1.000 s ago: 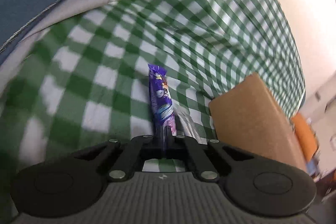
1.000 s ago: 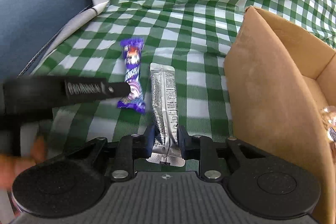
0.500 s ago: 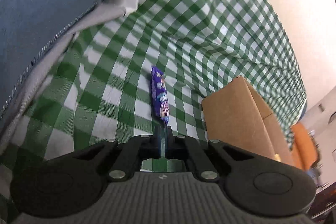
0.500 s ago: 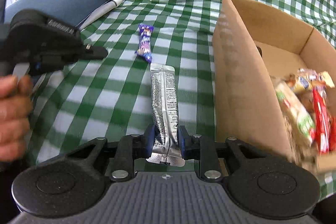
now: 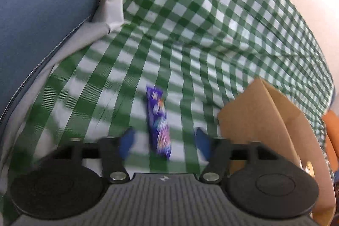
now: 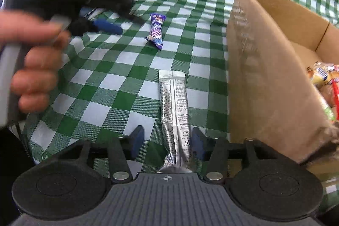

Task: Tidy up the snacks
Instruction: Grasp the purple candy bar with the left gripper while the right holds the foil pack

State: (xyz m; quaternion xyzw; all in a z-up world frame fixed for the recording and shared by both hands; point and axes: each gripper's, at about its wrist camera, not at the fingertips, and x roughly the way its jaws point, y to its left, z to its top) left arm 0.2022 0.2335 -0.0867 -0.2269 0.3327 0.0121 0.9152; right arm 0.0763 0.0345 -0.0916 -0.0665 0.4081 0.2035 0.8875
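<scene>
My right gripper (image 6: 165, 142) hangs low over the checked cloth (image 6: 118, 86) with its fingers (image 6: 136, 139) spread wide, gripping nothing. The silver sachet (image 6: 174, 111) runs lengthwise between them, its near end crumpled up against the gripper body; whether that end rests on the cloth or on me I cannot tell. I judge the spread is there so the sachet is free of my grip, just beside the near wall of the cardboard box (image 6: 267, 82). The sachet is a long foil stick, seam up, with small black print and cup icons.

My left gripper (image 5: 164, 142) is also wide open and empty, its blue-padded fingers (image 5: 127, 141) straddling the near end of the purple candy wrapper (image 5: 157, 120), which I read as lined up for a pinch. From the right view that wrapper lies flat on the cloth, farther out than the sachet and well apart from it, short, with twisted ends and a white swirl. The box stands to its right, snacks (image 6: 322, 75) already piled inside.
</scene>
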